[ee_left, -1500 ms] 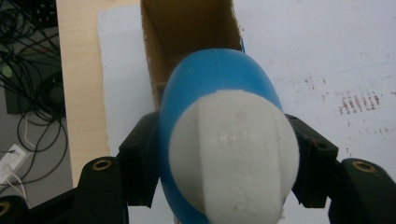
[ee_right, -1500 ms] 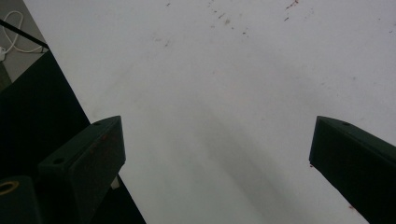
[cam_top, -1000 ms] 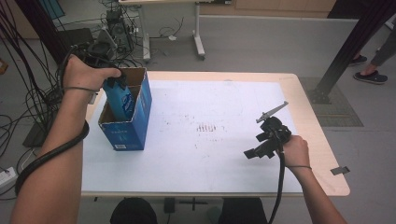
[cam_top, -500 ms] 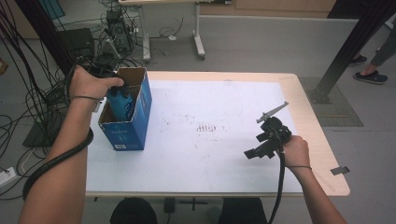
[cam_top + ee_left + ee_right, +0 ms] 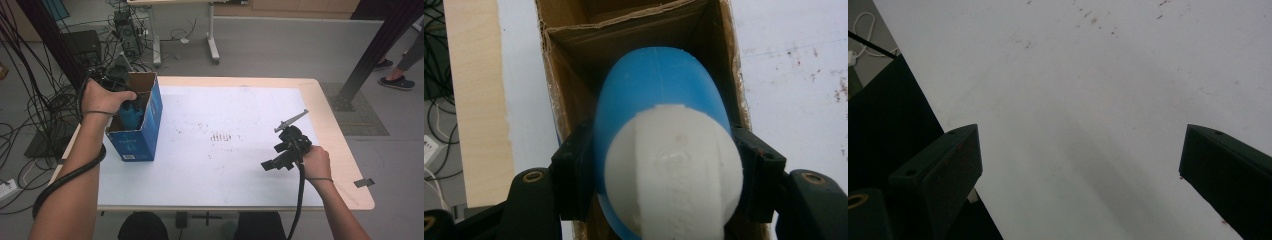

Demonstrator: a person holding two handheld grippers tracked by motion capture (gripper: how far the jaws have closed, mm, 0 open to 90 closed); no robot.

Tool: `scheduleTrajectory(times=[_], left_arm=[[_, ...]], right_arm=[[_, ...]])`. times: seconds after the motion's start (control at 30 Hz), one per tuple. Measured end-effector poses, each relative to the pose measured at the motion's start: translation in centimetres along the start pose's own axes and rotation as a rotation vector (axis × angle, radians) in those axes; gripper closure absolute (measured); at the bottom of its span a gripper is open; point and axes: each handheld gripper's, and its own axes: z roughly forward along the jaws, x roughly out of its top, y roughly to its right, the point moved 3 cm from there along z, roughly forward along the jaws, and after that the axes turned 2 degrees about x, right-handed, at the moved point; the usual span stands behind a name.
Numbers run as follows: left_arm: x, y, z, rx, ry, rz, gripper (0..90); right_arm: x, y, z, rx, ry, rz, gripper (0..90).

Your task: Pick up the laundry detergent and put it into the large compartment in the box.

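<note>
Over at the tabletop's (image 5: 240, 165) left edge, the left claw (image 5: 664, 175) is clamping a blue bottle (image 5: 659, 95) by its sides, pads pressing just below the white cap (image 5: 674, 170). The bottle's long axis is running straight down into the open blue cardboard box (image 5: 150, 125), cap end pointing up toward the camera. The left gripper view is showing that cap and the box's brown inner walls; the high view is giving just a sliver of blue under the left hand (image 5: 102, 97). Near the right edge, the right claw (image 5: 1080, 165) is hanging wide apart, gripping nothing, over bare white surface.
</note>
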Motion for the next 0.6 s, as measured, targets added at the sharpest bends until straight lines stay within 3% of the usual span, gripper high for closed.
scheduleTrajectory(times=[0.6], left_arm=[[-0.9,0.2,1.8,0.027,-0.019,-0.010,37.7]], right_arm=[[-0.1,-0.1,0.0,-0.003,0.000,0.002,3.4]])
